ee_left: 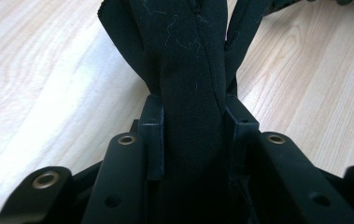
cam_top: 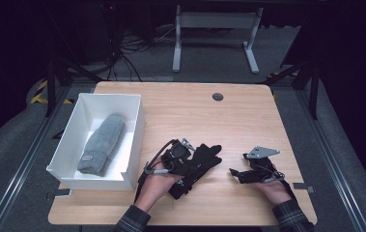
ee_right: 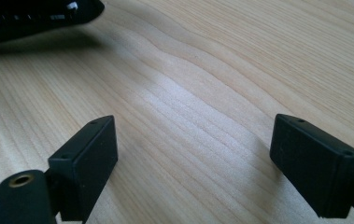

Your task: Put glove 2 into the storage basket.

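box [cam_top: 69,145]: on the bench [cam_top: 238,116], at 9 o'clock
sock [cam_top: 102,143]: inside the box
glove [cam_top: 201,162]: bench centre-front, right of the box
right tongs [cam_top: 236,174]: at 3 o'clock of the glove

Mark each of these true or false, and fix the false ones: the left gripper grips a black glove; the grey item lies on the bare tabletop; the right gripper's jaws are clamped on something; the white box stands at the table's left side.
1. The left gripper grips a black glove. True: in the left gripper view dark fabric is pinched between its jaws.
2. The grey item lies on the bare tabletop. False: it lies inside the white box.
3. The right gripper is clamped on something. False: its jaws stand open over bare wood.
4. The white box stands at the left side of the table. True.
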`<state>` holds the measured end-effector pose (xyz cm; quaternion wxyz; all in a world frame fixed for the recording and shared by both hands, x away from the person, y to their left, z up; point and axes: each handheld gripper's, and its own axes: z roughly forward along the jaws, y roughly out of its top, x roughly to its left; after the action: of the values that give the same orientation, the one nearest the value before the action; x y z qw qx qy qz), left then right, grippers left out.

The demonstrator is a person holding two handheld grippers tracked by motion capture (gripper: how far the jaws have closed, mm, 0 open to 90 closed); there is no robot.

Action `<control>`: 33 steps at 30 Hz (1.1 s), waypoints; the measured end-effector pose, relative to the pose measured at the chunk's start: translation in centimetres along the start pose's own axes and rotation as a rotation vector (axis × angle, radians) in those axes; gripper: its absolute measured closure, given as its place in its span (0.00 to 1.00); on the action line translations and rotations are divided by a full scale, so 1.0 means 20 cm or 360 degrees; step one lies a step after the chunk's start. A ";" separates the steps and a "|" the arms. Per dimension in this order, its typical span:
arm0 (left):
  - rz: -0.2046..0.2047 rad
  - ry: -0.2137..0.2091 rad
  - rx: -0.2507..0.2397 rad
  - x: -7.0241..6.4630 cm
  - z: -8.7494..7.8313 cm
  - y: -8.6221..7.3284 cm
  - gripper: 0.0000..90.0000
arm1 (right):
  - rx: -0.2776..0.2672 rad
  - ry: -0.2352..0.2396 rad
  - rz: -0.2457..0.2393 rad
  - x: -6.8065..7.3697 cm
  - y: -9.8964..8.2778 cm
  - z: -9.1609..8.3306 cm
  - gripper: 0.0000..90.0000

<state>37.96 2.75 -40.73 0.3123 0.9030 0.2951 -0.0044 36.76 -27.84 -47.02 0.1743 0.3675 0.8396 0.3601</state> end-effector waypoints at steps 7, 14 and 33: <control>-0.0018 0.0036 -0.0026 0.01 -0.09 0.02 0.75 | 0.0000 0.0000 0.0002 0.00 0.00 0.00 0.17; -0.0027 0.0047 -0.0061 0.01 -0.18 0.06 0.75 | 0.0000 0.0000 0.0001 0.00 0.00 0.00 0.17; -0.0022 0.0102 -0.0124 0.03 -0.45 0.16 0.75 | 0.0001 -0.0002 0.0000 0.00 0.00 0.00 0.17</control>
<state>38.68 6.18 -31.82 0.3377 0.8877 0.3112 0.0339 36.76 -27.81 -47.01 0.1748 0.3678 0.8395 0.3597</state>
